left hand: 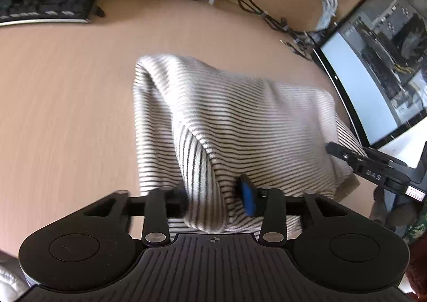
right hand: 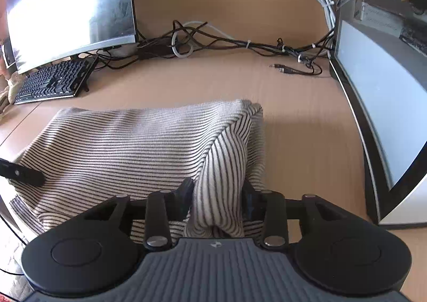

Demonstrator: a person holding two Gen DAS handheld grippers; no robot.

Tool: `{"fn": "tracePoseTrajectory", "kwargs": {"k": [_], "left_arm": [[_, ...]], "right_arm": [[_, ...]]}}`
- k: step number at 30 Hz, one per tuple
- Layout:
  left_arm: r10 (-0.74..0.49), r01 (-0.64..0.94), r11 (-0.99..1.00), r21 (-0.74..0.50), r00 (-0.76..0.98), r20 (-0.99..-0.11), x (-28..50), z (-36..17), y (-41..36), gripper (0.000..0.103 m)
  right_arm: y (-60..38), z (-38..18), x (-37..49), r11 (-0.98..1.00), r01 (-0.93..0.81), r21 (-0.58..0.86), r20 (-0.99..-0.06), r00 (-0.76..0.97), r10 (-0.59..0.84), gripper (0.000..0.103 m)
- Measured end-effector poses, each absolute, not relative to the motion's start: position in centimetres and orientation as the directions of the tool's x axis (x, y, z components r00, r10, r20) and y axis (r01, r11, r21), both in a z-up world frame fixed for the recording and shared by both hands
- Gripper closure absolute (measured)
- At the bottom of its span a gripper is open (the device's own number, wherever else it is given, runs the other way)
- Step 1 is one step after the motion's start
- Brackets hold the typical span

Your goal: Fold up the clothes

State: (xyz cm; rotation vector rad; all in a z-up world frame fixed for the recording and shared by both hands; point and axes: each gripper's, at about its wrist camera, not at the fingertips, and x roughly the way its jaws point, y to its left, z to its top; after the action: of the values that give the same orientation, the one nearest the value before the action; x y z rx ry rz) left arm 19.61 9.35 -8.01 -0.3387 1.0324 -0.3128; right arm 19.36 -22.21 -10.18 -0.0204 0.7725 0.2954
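A white garment with thin black stripes (left hand: 226, 120) lies folded over on the wooden desk; it also shows in the right wrist view (right hand: 133, 141). My left gripper (left hand: 213, 197) is shut on a bunched near-left corner of it. My right gripper (right hand: 217, 199) is shut on the near-right corner, lifted in a ridge between the fingers. The right gripper's finger shows at the right in the left wrist view (left hand: 355, 160). The left gripper's fingertip shows at the left edge of the right wrist view (right hand: 24, 172).
A black keyboard (right hand: 53, 80) and a curved monitor (right hand: 69, 8) stand at the back left. A second monitor (right hand: 387, 120) lines the right side. Tangled cables (right hand: 226, 40) run along the back wall. Bare wooden desk (right hand: 307, 141) lies between the garment and the right monitor.
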Motion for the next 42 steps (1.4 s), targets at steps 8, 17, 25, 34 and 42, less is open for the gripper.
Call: {"fn": "tracePoseTrajectory", "kwargs": {"k": [8, 17, 25, 34, 42], "left_arm": [[-0.411, 0.068, 0.886, -0.458, 0.571, -0.711, 16.9, -3.8, 12.8, 0.044], [-0.564, 0.089, 0.803, -0.589, 0.434, -0.703, 18.7, -7.3, 8.9, 0.026], [-0.578, 0.141, 0.804, -0.578, 0.412, -0.704, 22.4, -8.5, 7.8, 0.007], [-0.547, 0.225, 0.835, -0.502, 0.434, -0.716, 30.4, -8.2, 4.5, 0.007], [-0.642, 0.317, 0.766, -0.559, 0.424, -0.639, 27.8, -5.1, 2.9, 0.007]], "right_arm": [[-23.8, -7.0, 18.3, 0.955, -0.270, 0.120, -0.610, 0.739, 0.285, 0.020], [-21.5, -9.1, 21.0, 0.839, -0.297, 0.455, -0.571, 0.626, 0.531, 0.000], [-21.5, -11.0, 19.4, 0.831, -0.177, 0.528, -0.573, 0.648, 0.502, 0.000], [-19.9, -9.4, 16.5, 0.878, -0.138, 0.459, -0.660, 0.609, 0.440, 0.000], [-21.1, -5.3, 15.5, 0.994, -0.097, -0.041, -0.637, 0.769, 0.049, 0.000]]}}
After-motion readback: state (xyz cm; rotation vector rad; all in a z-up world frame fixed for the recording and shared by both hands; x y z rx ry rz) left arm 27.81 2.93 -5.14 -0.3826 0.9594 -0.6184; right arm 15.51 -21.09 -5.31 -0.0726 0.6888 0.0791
